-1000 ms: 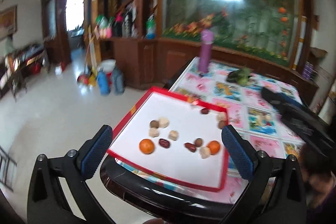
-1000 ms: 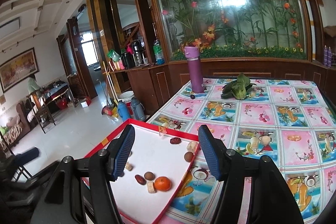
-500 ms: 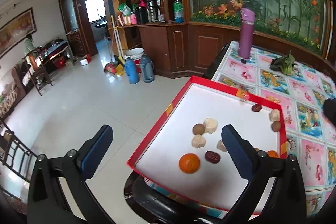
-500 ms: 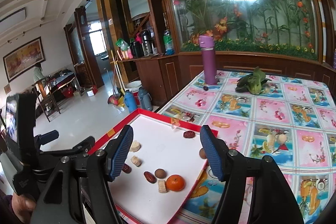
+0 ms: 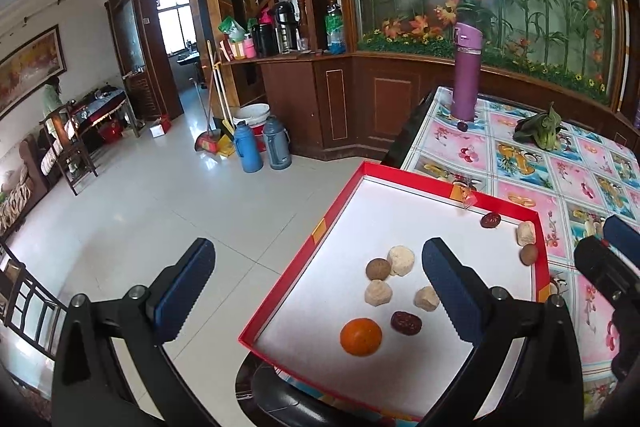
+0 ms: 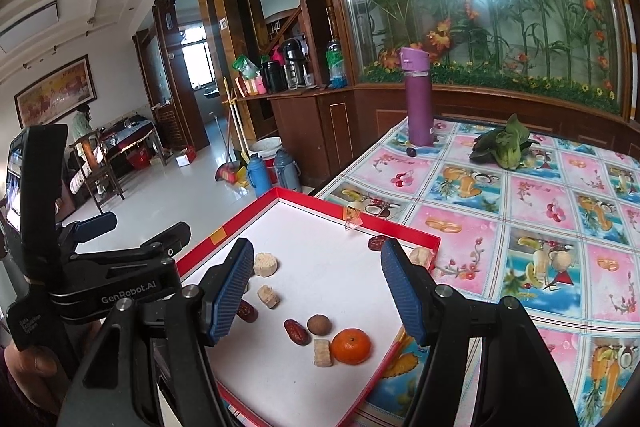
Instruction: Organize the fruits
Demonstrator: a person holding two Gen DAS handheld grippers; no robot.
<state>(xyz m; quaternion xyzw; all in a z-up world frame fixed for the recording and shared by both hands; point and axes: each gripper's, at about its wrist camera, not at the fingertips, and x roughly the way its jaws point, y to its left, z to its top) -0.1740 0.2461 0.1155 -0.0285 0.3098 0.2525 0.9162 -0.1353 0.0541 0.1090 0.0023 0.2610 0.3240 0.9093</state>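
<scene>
**Both tongs spread over the red tray of fruit**

"GenRobot.AI" is printed in white on the body of the left gripper [image 6: 136, 227], legible only in the right wrist view; a smaller label below it is too blurred to read. That view also catches a lit screen on the device's upright mount and a fingertip beneath it.

The fruits lie loose in a shallow red tray [image 5: 304, 251] with a white floor, set at the corner of a table [image 6: 560, 211] covered in a fruit-print cloth. The left wrist view shows an orange [image 5: 360, 336], a wrinkled red date [image 5: 406, 323], pale rough lumps and a brown round fruit clustered together, with a second date [image 5: 490, 220] in the far corner. The right wrist view alone shows a second orange [image 6: 351, 345] near the tray's right edge.

The left gripper [image 5: 316, 287] and right gripper [image 6: 320, 287] both stand wide apart, holding nothing, above the tray.

A purple flask [image 6: 418, 95] and leafy greens [image 6: 504, 147] sit further back.
</scene>
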